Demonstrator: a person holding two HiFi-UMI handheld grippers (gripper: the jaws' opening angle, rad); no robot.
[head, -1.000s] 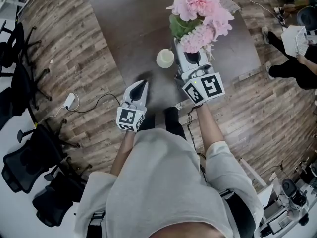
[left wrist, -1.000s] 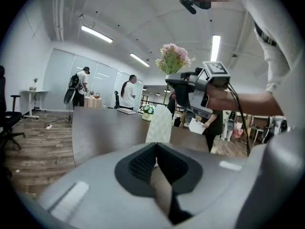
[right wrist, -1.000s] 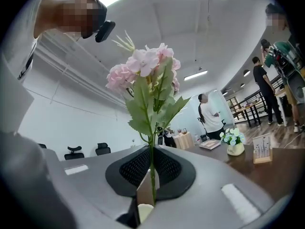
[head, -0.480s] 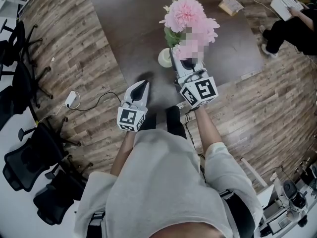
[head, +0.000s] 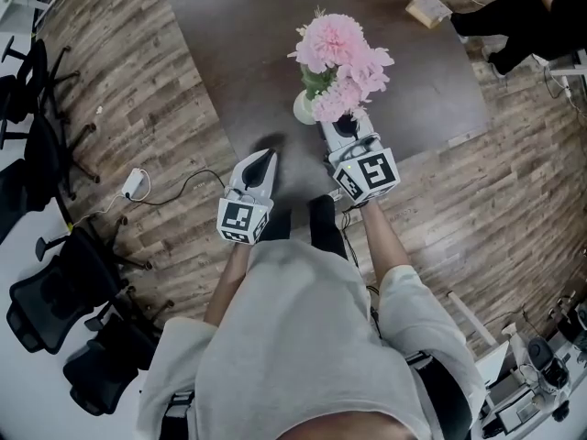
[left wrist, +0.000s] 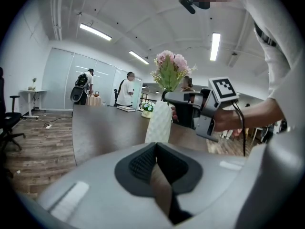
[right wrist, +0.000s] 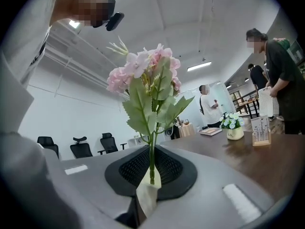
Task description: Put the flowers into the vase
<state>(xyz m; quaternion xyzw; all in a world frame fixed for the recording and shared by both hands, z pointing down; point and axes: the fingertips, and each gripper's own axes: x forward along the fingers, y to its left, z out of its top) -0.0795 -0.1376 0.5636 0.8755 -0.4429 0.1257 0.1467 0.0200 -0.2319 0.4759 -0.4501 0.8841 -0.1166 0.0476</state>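
Currently: right gripper [head: 341,123] is clenching pink flowers [head: 340,55] by the stem, just beside white vase [head: 303,110] on dark table [head: 234,44]; left gripper [head: 261,158] is hanging empty, jaws together.

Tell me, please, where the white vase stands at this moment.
In the head view, the white vase stands on the dark table, just left of the right claw and under the pink flowers that it holds.
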